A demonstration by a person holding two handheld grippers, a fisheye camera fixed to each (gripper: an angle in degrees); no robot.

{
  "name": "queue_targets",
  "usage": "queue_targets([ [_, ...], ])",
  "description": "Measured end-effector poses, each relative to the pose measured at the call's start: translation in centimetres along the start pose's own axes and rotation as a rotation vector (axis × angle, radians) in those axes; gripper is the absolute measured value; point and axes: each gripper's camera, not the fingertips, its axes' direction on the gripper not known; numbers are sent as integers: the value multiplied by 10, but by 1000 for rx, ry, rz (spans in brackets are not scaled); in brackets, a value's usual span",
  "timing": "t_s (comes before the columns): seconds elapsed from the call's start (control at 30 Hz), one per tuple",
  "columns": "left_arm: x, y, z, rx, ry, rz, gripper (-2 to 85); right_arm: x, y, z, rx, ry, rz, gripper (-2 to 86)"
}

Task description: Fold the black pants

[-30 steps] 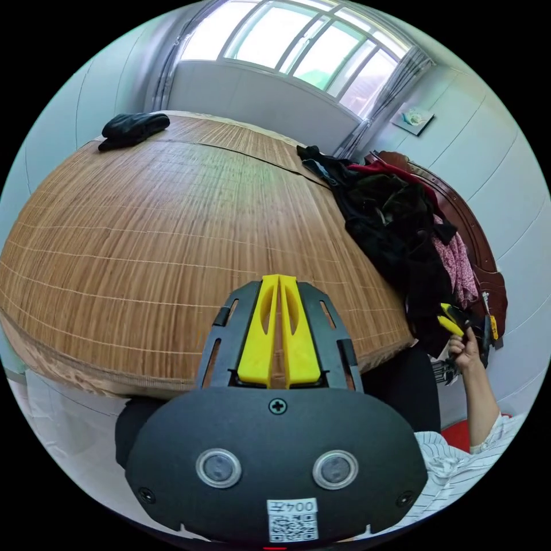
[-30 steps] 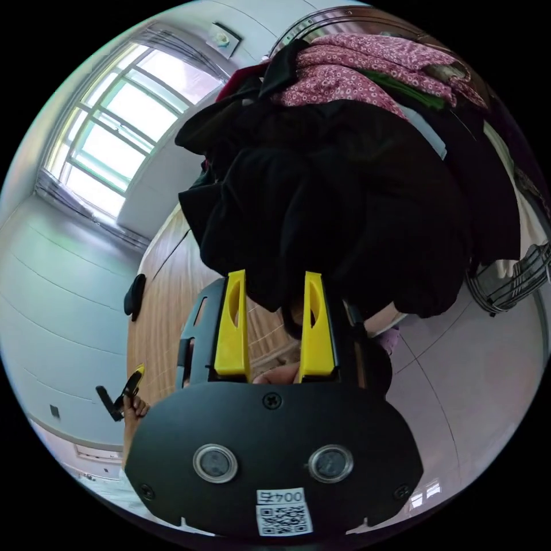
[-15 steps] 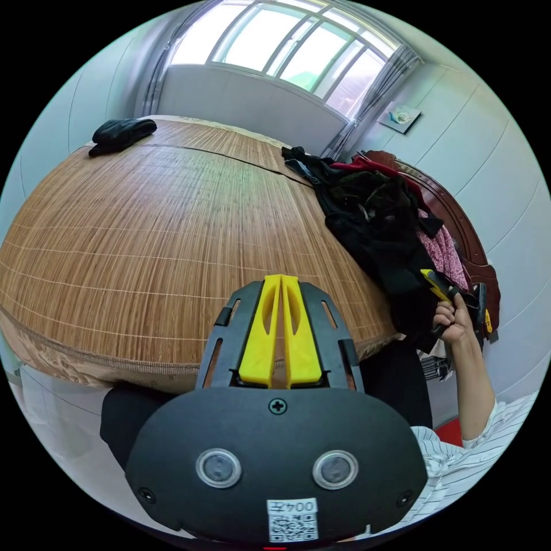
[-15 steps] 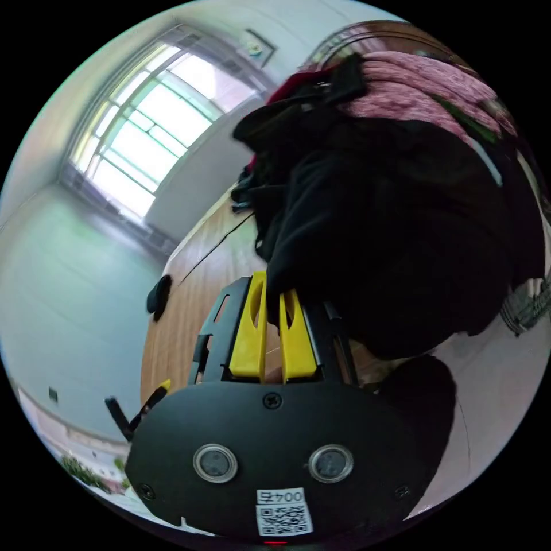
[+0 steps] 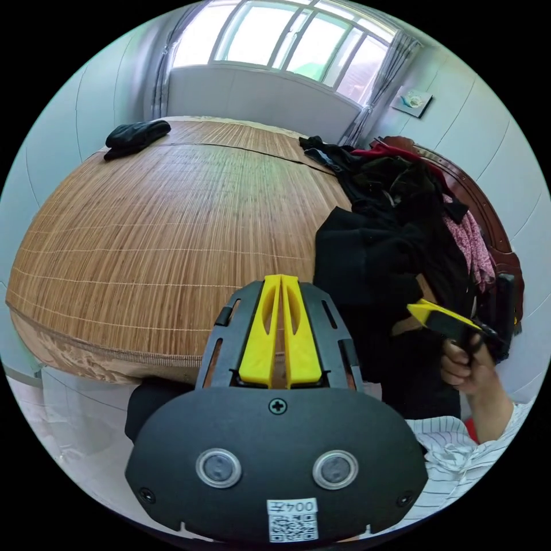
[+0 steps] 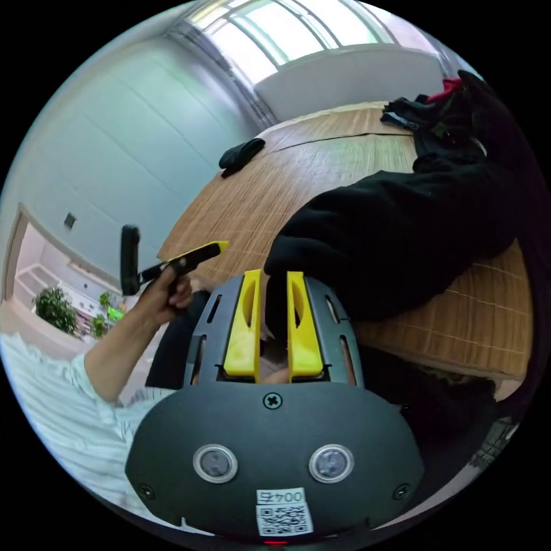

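Right now the right gripper [image 6: 271, 281] has its two yellow jaws drawn close around a fold of the black pants [image 6: 402, 235], the dark cloth pinched in the narrow gap between them. From that pinch the pants stretch away across the woven bamboo mat [image 6: 321, 172] on the bed toward a heap of dark clothes [image 6: 459, 115] at the far side, and part of the fabric lies over the mat's near edge. In the left gripper view the same black pants [image 5: 367, 264] hang as a dark bulk at the bed's near corner, just beside the clothes pile [image 5: 407, 189], where a pink patterned garment [image 5: 473, 247] and something red show among the black. There the right gripper [image 5: 425, 313] comes in from the side, held in a hand [image 5: 470, 367] with a striped sleeve [image 5: 459, 459] behind it. The left gripper [image 5: 280, 281] has its jaws pressed together with nothing between them, and it hovers over the bare mat [image 5: 143, 229], apart from the pants. In the right gripper view that left gripper [image 6: 221, 245] is seen held up in the person's other hand [image 6: 169, 290], off the bed's edge. A small folded black garment [image 5: 136, 136] lies at the mat's far corner, well apart from the rest, below the window [image 5: 287, 40].
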Motion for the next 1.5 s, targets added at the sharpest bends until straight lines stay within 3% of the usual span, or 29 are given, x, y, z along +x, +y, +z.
queue_targets([
  [0.23,12,6,79,-176,-89,82,7,-50,-26,-47,36,147,-206,128],
  [0.6,8,7,119,-165,-140,139,8,-178,-82,109,-373,487,-685,161],
  [0.67,-2,1,126,-182,-91,91,8,-166,-71,131,-447,679,-744,131],
  [0.73,-7,-4,130,-195,-73,86,8,-158,-68,110,-394,671,-756,83],
  [0.8,-12,-8,135,-205,-57,81,9,-142,-73,62,-291,581,-636,45],
  [0.87,-18,-12,141,-215,-42,68,9,-96,-74,-27,-98,425,-378,37],
  [0.97,-22,-17,147,-214,-39,59,10,-9,-42,-134,115,359,-51,36],
  [1.1,-26,-20,154,-194,-42,53,10,99,20,-194,157,296,230,40],
  [1.17,-27,-23,159,-189,-50,48,10,149,56,-207,190,141,377,49],
  [1.27,-29,-30,165,-200,-56,47,9,174,90,-219,338,-93,435,76],
  [1.33,-30,-36,168,-210,-55,55,9,179,93,-218,332,-153,428,110],
  [1.5,-34,-52,179,-249,-34,72,7,150,52,-220,219,-60,285,163],
])
